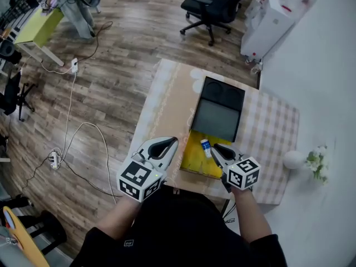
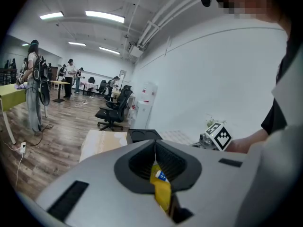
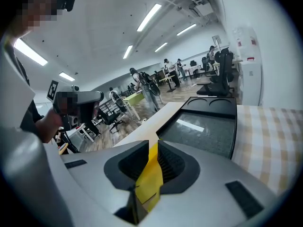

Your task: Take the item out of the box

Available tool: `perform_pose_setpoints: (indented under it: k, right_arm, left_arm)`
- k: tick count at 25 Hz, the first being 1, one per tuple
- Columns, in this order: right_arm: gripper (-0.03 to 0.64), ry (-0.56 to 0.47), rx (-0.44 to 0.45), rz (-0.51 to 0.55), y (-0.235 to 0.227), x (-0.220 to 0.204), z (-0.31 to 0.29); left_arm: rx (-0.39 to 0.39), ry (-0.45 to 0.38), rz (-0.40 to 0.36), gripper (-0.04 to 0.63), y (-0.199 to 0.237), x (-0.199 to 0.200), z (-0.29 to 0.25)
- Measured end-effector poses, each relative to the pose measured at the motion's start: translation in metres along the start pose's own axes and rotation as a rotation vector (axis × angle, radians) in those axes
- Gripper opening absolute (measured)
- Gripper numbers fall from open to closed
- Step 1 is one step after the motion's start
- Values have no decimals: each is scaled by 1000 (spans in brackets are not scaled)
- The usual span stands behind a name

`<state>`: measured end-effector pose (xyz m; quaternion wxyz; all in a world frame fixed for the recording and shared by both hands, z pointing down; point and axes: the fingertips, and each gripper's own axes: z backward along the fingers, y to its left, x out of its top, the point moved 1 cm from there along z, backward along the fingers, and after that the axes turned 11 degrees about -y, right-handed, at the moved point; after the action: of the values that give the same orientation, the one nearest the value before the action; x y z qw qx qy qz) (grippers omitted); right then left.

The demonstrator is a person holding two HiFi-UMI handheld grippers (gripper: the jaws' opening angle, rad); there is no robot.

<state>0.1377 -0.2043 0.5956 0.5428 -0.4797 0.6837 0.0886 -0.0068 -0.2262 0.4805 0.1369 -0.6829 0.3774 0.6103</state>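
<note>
A black box point(image 1: 196, 115) lies open on the table, its grey inside bare and its lid with two round hollows folded away at the far side. Just in front of it is a yellow packet point(image 1: 200, 159) with a small white-and-blue piece point(image 1: 206, 147) on it. My left gripper point(image 1: 173, 142) is shut on the packet's left edge, and the yellow packet point(image 2: 161, 186) shows pinched between the jaws of the left gripper point(image 2: 155, 144). My right gripper point(image 1: 216, 148) is shut on the packet's right side. There the yellow packet point(image 3: 151, 176) sticks up through the shut right gripper point(image 3: 157, 143).
A cardboard sheet point(image 1: 172, 99) covers the table's left half and a checked cloth point(image 1: 272, 132) the right. A white vase with flowers point(image 1: 303, 161) stands at the right edge. An office chair point(image 1: 214, 4), a white machine point(image 1: 272, 15) and floor cables point(image 1: 69, 127) surround the table.
</note>
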Motion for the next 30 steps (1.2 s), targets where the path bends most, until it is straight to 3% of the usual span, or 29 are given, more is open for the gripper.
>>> perform_pose_setpoints:
  k: [3, 5, 8, 15, 22, 30]
  right_arm:
    - [51, 62, -9, 0, -6, -11, -11]
    - [125, 114, -20, 1, -11, -21, -18]
    - [147, 211, -30, 16, -17, -40, -30]
    - [173, 437, -87, 173, -28, -77, -51]
    - [173, 524, -132, 220, -39, -92, -68]
    - [167, 564, -183, 250, -40, -104, -70]
  left_arm:
    - [31, -6, 9, 15, 9, 0, 10]
    - [50, -13, 13, 15, 14, 1, 17]
    - [77, -27, 23, 15, 24, 2, 28]
    - [152, -60, 50, 15, 46, 4, 63]
    - [186, -84, 63, 15, 58, 4, 88]
    - [149, -101, 50, 15, 64, 9, 96]
